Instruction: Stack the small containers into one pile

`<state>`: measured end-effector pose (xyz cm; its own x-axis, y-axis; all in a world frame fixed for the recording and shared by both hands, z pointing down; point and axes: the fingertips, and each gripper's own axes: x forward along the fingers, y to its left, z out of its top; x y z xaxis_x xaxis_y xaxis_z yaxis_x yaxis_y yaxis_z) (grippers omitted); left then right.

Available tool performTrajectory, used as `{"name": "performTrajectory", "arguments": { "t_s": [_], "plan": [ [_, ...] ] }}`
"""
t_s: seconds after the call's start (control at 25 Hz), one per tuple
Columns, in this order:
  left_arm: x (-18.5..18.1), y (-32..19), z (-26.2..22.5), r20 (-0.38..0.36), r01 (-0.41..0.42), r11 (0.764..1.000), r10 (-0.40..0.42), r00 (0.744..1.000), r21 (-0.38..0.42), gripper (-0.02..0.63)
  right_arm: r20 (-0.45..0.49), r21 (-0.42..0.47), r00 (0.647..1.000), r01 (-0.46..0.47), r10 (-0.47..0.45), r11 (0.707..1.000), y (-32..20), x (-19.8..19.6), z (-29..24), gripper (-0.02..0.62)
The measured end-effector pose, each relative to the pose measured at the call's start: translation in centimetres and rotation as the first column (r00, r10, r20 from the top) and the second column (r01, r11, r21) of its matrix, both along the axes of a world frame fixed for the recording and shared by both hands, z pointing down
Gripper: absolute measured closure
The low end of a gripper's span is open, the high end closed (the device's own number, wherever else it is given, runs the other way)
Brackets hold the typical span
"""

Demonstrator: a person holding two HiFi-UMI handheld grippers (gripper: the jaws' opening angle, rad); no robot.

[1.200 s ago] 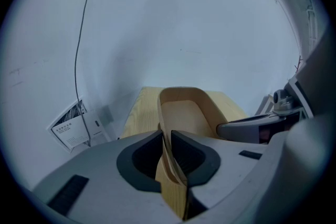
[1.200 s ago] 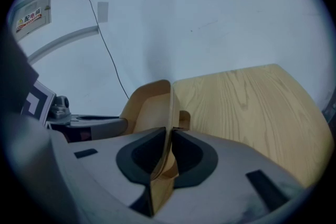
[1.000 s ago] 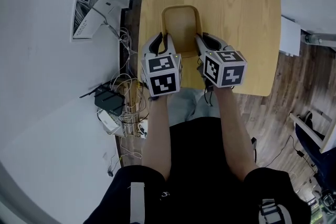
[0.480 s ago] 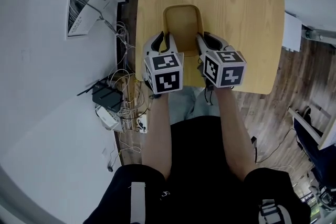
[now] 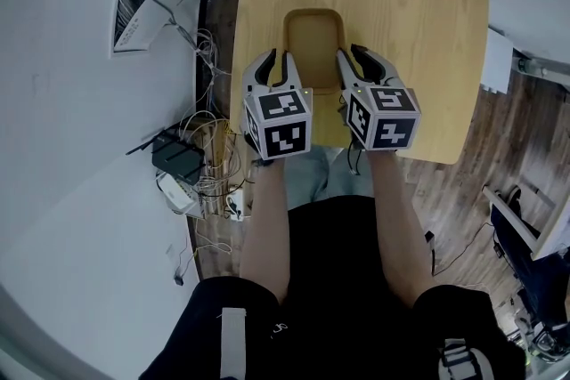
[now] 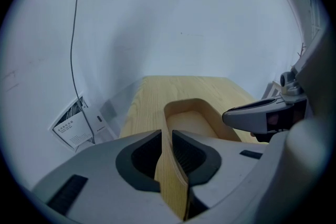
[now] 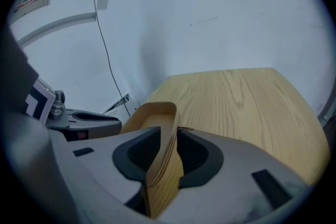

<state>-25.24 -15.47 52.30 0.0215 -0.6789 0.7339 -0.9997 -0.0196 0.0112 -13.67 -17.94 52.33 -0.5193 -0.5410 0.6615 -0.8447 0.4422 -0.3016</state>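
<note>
While on table (image 5: 419, 31), containers (image 5: 312, 40) near cables (image 5: 214, 165)

Containers (image 5: 312, 40) block centre — tabletop (image 5: 419, 22) open beyond

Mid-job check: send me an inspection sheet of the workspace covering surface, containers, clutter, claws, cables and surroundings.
Surface: light wooden table, grain visible, no damage seen.
Job's things: wooden containers nested in one pile on the table's near half; layered rims show in the right gripper view.
Clutter: nothing seen on the table.
Grippers: left claw shut on the pile's left wall. The right claw has just been opening, and the right wall stands between its pads, unpressed.
Cables: tangle of cables beside a black router on the floor, left of the table.
Surroundings: white box by the wall at left; wooden floor at right.
</note>
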Motion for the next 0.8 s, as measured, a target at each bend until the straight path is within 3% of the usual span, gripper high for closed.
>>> {"name": "performTrajectory", "arguments": {
  "t_s": [0.2,0.56,0.8],
  "plan": [
    [-0.9,-0.7,-1.5,-0.017,0.030,0.998,-0.029,0.999,0.046,0.603,-0.007,0.041,1.000,-0.007,0.007,0.999,-0.9,-0.4,-1.2,0.588],
    [-0.1,-3.4,-7.6,-0.049,0.030,0.981,-0.021,0.999,0.189,0.603,0.109,0.165,0.993,0.020,-0.038,0.986,-2.9,-0.9,-7.8,0.588],
    [-0.4,-4.3,-12.0,-0.031,0.016,0.964,-0.008,0.999,0.266,0.603,0.165,0.288,0.984,0.018,-0.068,0.957,-3.9,-1.5,-13.3,0.589]
  ]
}}
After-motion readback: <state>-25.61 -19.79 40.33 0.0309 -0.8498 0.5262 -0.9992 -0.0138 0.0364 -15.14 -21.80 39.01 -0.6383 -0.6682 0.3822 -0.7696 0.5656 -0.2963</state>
